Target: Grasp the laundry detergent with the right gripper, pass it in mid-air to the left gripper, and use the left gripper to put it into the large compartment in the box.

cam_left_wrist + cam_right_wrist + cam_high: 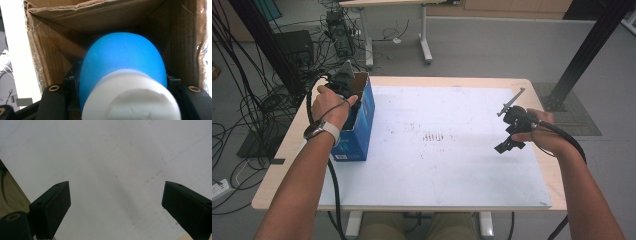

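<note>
— Grey floor and tangled cables ring the tabletop (277, 165) in the high view; what sits on it?

— One white sheet (437, 165) covers most of it, leaving a strip of wood along the left, far and right edges. One blue cardboard box (359, 125) stands at the far left corner, its top open. The whole middle and near stretch of the sheet lies free, marked by faint dark smudges at the centre.

— And the hands?

— Two. The left gripper (343, 82) points down into the box's open top. The right gripper (511, 131) hovers over the sheet near the right edge, well apart from the box.

— What does the left gripper view give?

— One blue bottle with a white cap (123, 65), clamped between the fingers (71, 85), which press it on both sides. It sits inside the box, brown cardboard walls (55, 50) close around it on three sides, with little room to either side.

— And the right gripper view?

— Two black fingers (53, 206) spread wide, nothing between them, bare white sheet beneath. A sliver of the tabletop's edge shows at the lower left corner.
</note>
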`<state>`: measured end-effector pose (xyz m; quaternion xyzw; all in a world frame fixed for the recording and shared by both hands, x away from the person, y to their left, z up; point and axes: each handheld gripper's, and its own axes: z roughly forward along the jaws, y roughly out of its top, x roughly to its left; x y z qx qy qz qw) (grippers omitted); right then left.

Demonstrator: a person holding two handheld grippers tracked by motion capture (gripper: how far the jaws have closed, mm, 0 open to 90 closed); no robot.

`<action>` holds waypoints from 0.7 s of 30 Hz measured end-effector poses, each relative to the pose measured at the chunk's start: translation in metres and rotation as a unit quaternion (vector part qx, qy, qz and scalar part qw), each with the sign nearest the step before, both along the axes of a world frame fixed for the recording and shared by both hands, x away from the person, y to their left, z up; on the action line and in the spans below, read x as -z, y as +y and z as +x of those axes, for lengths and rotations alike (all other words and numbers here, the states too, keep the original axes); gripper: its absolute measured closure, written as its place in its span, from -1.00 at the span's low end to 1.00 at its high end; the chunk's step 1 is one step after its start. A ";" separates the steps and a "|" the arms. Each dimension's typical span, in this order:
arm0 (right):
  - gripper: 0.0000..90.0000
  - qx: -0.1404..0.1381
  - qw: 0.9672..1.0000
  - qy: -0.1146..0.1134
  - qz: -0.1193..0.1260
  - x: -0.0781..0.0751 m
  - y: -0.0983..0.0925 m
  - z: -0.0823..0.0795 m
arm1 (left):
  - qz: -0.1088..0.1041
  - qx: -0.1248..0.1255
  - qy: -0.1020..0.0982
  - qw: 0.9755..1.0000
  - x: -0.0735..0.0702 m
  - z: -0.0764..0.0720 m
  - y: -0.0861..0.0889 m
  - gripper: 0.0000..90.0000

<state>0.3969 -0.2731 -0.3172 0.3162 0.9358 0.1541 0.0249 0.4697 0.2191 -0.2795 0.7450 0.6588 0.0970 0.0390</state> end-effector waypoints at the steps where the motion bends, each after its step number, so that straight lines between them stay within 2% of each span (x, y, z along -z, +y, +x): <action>1: -0.81 0.000 1.000 -0.001 -0.001 0.000 0.000 0.000 | 0.000 0.000 0.000 1.000 0.000 0.000 0.000 -0.17; 9: -0.81 0.000 1.000 0.001 -0.001 0.000 0.001 0.000 | 0.000 0.002 -0.004 1.000 0.001 0.000 0.001 -0.17; 12: -0.81 -0.002 1.000 -0.001 0.000 -0.001 0.001 0.000 | -0.001 0.002 0.001 1.000 0.000 0.000 0.002 -0.17; 21: -0.81 -0.003 1.000 0.000 -0.003 -0.002 0.002 0.000 | -0.002 0.000 0.001 1.000 0.000 0.000 0.001 -0.17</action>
